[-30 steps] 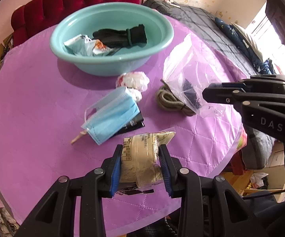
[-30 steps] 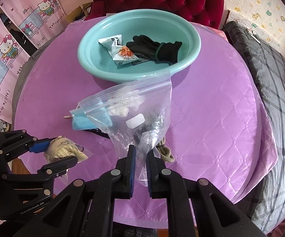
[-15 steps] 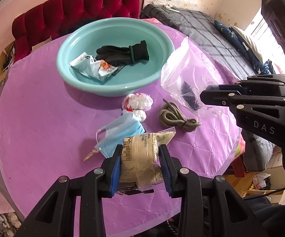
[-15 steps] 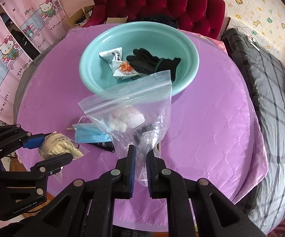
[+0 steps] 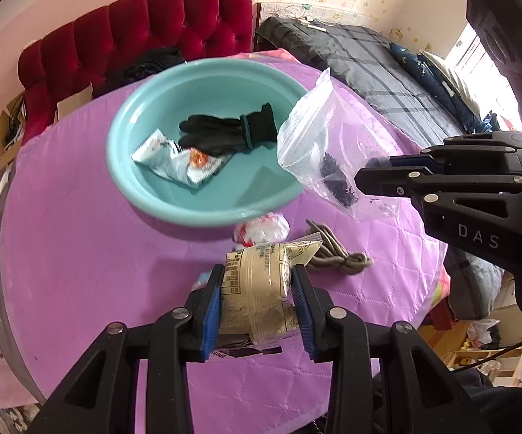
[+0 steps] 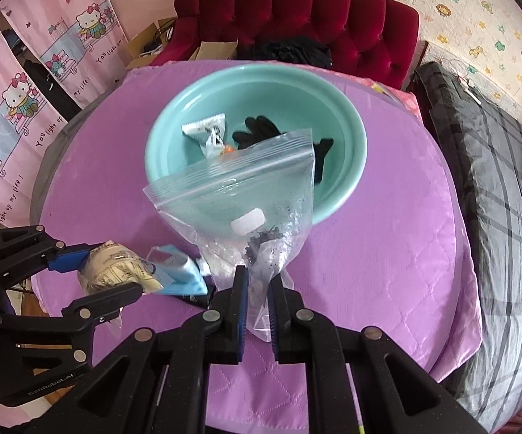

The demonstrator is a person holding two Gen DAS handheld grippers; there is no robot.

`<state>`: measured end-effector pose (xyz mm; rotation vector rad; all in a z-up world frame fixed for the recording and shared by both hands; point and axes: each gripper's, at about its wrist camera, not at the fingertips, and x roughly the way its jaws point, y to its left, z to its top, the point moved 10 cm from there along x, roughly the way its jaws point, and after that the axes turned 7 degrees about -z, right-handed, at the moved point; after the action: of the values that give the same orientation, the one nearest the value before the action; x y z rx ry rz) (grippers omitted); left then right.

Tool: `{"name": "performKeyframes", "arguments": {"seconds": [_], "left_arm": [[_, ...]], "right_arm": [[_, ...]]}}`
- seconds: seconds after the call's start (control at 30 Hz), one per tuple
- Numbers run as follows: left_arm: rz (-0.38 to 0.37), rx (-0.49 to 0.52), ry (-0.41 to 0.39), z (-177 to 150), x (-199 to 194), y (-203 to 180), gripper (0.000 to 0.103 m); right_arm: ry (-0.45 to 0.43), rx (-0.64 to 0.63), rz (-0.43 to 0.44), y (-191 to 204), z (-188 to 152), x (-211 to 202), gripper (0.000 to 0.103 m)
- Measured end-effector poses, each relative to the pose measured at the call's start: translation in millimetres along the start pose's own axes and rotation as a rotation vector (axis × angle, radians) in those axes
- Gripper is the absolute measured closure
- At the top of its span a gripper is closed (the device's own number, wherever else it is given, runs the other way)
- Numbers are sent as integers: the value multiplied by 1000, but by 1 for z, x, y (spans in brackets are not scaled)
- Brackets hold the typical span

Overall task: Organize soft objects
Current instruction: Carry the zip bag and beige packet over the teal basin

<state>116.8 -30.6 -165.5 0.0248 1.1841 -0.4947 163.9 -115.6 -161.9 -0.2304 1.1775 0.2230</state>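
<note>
- A beige printed packet (image 5: 257,289) in clear wrap is being gripped between the blue pads of the left gripper (image 5: 257,302), which are pressing on its two sides; the packet is being held above the purple quilted table cover (image 5: 80,253).
- A clear zip bag (image 6: 246,202) is being pinched at its lower end by the right gripper (image 6: 258,311), whose fingers are drawn nearly together on the thin plastic.
- Dark crumbs and a small white piece are being carried inside the zip bag, which is being held up with its zip strip farthest from the fingers, in front of the teal basin (image 6: 348,166) as the right wrist view gives it.
- Black gloves (image 5: 232,132) and a white snack wrapper (image 5: 174,161) are being held by the teal basin, which is sitting on the table cover toward the red tufted sofa (image 5: 145,29).
- A blue face mask (image 6: 185,276) is being seen lying on the cover just beside the held packet in the right wrist view.
- A coiled grey-brown cord (image 5: 337,253) and a crumpled white and red wrapper (image 5: 264,229) are being left on the cover between the basin and the left gripper.
- A dark checked bedspread (image 6: 496,181) is being shown beyond the table's right edge.
</note>
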Motion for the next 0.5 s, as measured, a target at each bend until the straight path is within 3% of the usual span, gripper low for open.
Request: {"name": "performKeyframes", "arguments": {"seconds": [0.5], "left_arm": [[9, 11, -11, 52, 7, 22, 63]], "right_arm": [[-19, 7, 4, -14, 58, 15, 93]]}}
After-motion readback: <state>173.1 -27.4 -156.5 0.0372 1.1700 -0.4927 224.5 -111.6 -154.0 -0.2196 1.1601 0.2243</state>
